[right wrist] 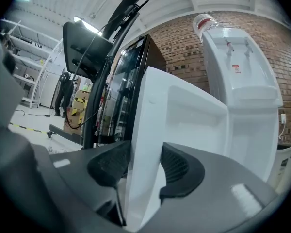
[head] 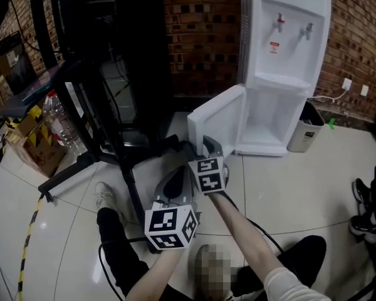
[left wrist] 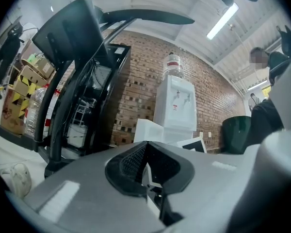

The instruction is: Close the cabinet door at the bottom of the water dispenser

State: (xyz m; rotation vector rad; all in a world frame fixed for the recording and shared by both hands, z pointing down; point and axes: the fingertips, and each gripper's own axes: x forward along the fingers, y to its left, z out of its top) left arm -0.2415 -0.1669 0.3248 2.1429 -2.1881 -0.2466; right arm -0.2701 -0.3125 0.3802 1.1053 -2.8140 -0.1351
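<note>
The white water dispenser (head: 282, 68) stands against the brick wall, and its bottom cabinet (head: 272, 121) gapes open. The cabinet door (head: 218, 121) is swung out to the left. My right gripper (head: 210, 148) points level and is shut on the door's free edge. In the right gripper view the door (right wrist: 184, 110) runs between the two pads (right wrist: 115, 161) of the gripper (right wrist: 145, 165), both touching it. My left gripper (head: 177, 179) hangs lower and nearer me, shut with nothing in it. In the left gripper view its jaws (left wrist: 146, 148) meet, with the dispenser (left wrist: 177, 106) ahead.
A black frame stand (head: 94, 105) with long floor legs fills the left. Water bottles (head: 59, 124) and a cardboard box (head: 34, 146) sit behind it. A grey bin (head: 302, 130) stands right of the dispenser. Shoes (head: 362, 205) lie far right; yellow-black tape (head: 28, 231) marks the floor.
</note>
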